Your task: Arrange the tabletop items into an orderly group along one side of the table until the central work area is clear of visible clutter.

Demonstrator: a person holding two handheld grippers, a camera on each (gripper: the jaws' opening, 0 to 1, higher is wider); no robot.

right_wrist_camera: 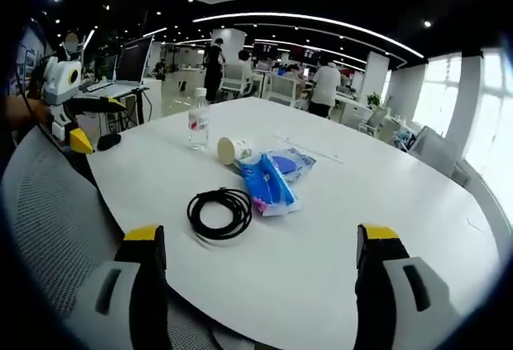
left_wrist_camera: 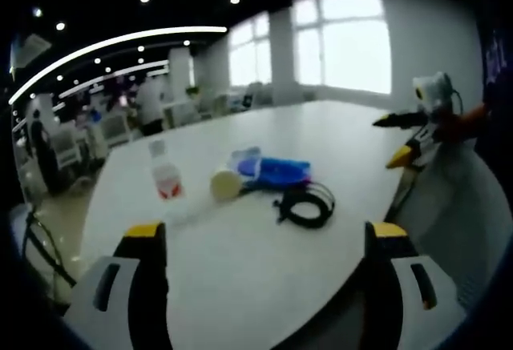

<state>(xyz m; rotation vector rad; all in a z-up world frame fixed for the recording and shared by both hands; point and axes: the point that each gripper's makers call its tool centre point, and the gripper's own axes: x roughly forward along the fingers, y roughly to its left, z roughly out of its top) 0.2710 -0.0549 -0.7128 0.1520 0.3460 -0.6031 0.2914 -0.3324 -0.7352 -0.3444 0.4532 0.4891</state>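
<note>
In the left gripper view, the left gripper (left_wrist_camera: 264,246) is rising from the bottom with its 2 yellow-tipped jaws spread wide and nothing between them, hovering over the near edge of the white table (left_wrist_camera: 240,286); going from left to right, a clear bottle (left_wrist_camera: 165,172) with a red label is standing upright on the table; just beside it a paper cup (left_wrist_camera: 225,183) is lying on its side with its mouth facing the camera; the cup is touching a blue pack (left_wrist_camera: 272,170) lying flat; a black cable (left_wrist_camera: 307,204), coiled, is sitting just in front of the pack and nearer the camera; at the far right the right gripper (left_wrist_camera: 405,138) is hanging beyond the table edge, its 2 jaws parted with nothing between them. In the right gripper view, the left gripper (right_wrist_camera: 96,122) is showing at the far left, held by a hand (right_wrist_camera: 20,111), its jaws apart and empty; next the bottle (right_wrist_camera: 199,119) is standing upright; the cable (right_wrist_camera: 220,211) is lying nearest the camera; the cup (right_wrist_camera: 230,150) is lying on its side behind it; the pack (right_wrist_camera: 275,175) is lying just right of the cable; the right gripper (right_wrist_camera: 260,242) is standing released at the bottom, jaws wide over the table (right_wrist_camera: 385,190); all 4 items are sitting clustered near the middle of the table.
</note>
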